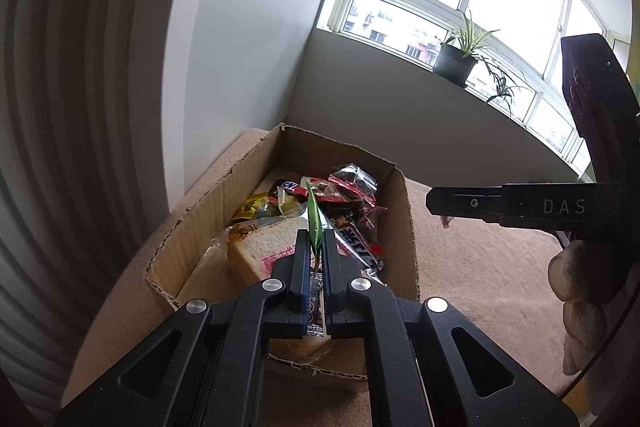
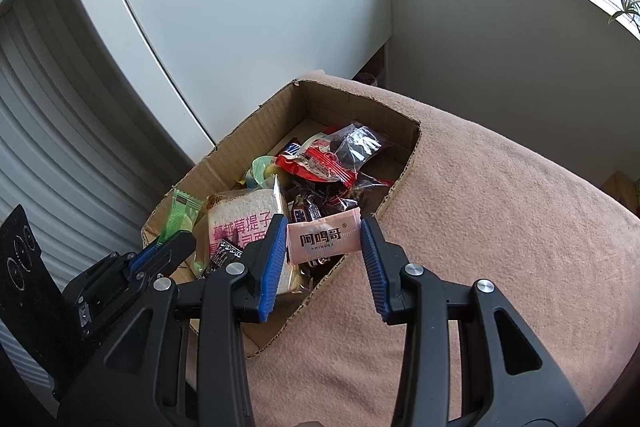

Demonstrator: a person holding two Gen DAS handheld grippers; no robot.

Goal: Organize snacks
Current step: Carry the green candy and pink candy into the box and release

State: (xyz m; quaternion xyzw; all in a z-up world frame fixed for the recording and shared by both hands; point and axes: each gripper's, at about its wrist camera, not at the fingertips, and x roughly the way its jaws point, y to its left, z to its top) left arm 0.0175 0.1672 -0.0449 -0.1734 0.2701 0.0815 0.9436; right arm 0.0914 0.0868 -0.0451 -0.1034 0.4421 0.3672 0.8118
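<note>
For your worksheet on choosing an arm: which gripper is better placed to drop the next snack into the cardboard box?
Left. The left gripper is shut on the thin green snack packet directly over the open brown cardboard box; the right gripper is open and holds nothing.

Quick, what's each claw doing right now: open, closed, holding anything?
Left gripper: closed on a green packet, over the box.
Right gripper: open, holding nothing; a pink packet lies between its fingers.

the left gripper [image 1: 316, 247] pinches a thin green packet [image 1: 314, 223] edge-on above an open cardboard box [image 1: 192, 227] filled with wrapped snacks, a bread slice pack [image 1: 256, 247] nearest. the right gripper [image 1: 448, 205] shows side-on at right, above the pink cloth [image 1: 480, 267]. a potted plant [image 1: 460, 55] stands on the far windowsill.
</note>
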